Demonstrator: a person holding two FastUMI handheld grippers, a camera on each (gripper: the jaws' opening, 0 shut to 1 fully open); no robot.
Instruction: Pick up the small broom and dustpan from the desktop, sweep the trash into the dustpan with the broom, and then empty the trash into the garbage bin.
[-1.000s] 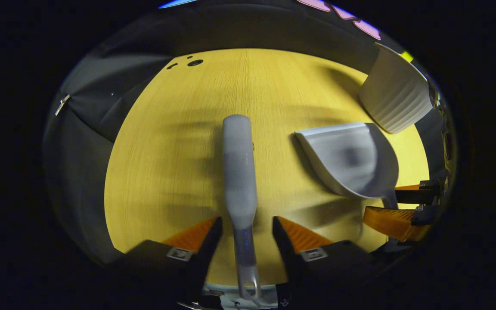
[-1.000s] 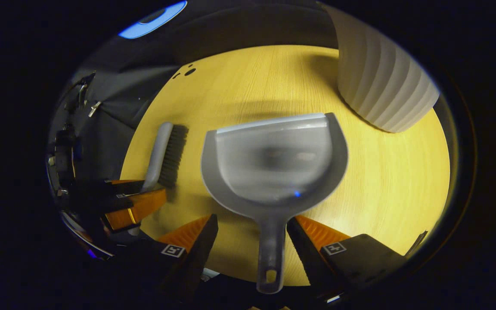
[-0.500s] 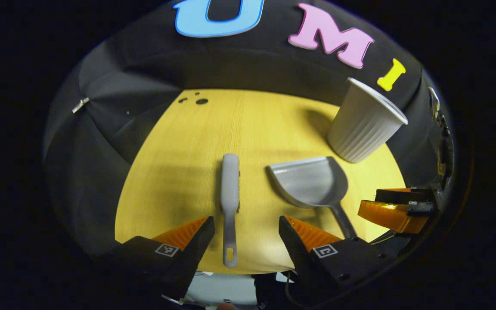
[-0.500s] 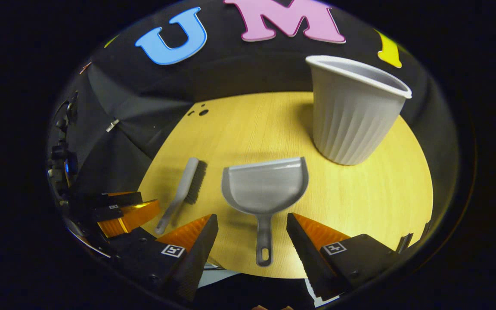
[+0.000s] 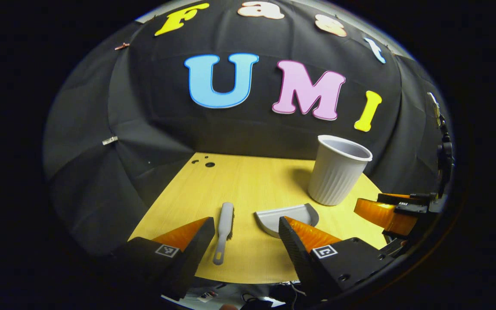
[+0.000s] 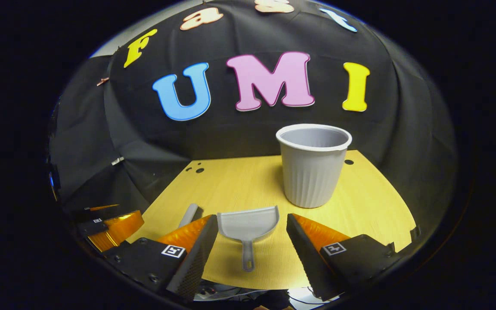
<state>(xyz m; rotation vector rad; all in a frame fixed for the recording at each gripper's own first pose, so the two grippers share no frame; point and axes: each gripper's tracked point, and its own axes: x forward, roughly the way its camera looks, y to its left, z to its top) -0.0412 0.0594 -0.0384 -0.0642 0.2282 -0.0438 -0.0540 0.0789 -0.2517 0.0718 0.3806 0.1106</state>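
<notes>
Matt grey plastic dustpan [image 6: 248,224], broom [image 5: 224,224] and ribbed bin [image 6: 312,168] sit on smooth wood-grain desktop [image 6: 239,181].

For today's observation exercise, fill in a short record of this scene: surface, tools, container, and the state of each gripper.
surface: wooden table
broom: flat on the table, ahead of the left gripper
dustpan: flat, right of the broom, handle towards the right gripper
bin: upright, beyond the dustpan
left gripper: open, holding nothing
right gripper: open, holding nothing
trash: none that I can make out
</notes>
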